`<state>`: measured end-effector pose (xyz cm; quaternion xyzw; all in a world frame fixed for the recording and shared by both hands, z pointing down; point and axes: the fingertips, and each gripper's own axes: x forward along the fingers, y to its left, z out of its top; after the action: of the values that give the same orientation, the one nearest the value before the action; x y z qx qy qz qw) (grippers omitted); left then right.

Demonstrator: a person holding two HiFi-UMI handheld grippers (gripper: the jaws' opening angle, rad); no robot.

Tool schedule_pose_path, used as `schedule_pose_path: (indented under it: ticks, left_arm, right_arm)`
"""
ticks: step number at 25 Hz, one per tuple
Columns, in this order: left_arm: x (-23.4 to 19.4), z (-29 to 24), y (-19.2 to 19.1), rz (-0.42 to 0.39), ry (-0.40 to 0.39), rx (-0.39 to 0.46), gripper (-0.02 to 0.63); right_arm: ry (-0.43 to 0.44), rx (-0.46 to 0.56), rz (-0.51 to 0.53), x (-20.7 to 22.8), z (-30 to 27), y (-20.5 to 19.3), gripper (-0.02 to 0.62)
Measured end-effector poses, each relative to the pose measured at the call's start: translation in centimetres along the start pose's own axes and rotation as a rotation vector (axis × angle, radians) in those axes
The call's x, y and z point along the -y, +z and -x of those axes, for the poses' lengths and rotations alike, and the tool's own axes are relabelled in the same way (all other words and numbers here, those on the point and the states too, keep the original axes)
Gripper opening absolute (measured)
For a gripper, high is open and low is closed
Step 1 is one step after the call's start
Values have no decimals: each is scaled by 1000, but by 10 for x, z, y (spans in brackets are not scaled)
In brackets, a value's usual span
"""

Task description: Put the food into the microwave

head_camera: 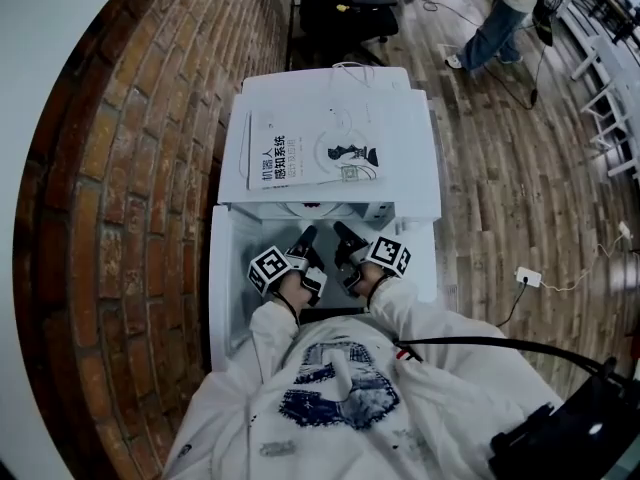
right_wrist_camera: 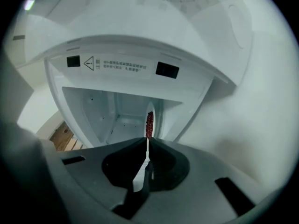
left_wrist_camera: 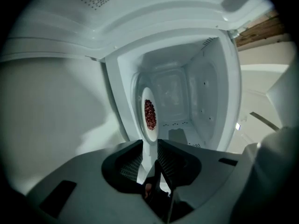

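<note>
My main carrier here is the wooden plank floor, which runs alongside a brick wall. Standing on it at the far end I see a black office chair, with a person in jeans just beside it. White racks line the right edge. Nearer to me a small white plug block lies on the planks, its cord trailing away. The white microwave acts as a second surface: a white booklet lies flat on its top, toward the wall side. I cannot tell what the microwave itself stands on.
</note>
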<state>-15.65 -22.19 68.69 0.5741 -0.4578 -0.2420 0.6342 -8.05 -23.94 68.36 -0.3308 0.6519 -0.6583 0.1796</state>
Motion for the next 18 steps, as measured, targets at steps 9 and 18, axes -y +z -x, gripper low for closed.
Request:
schedule_pose_path:
  ticks: [9, 18]
  left_arm:
    - [43, 22, -34, -216, -28, -20, 49]
    - [88, 48, -48, -547, -4, -8, 8]
  right_arm:
    - [-1, -83, 130, -16, 45, -5, 17]
    - [1, -200, 347, -56, 90, -9, 14]
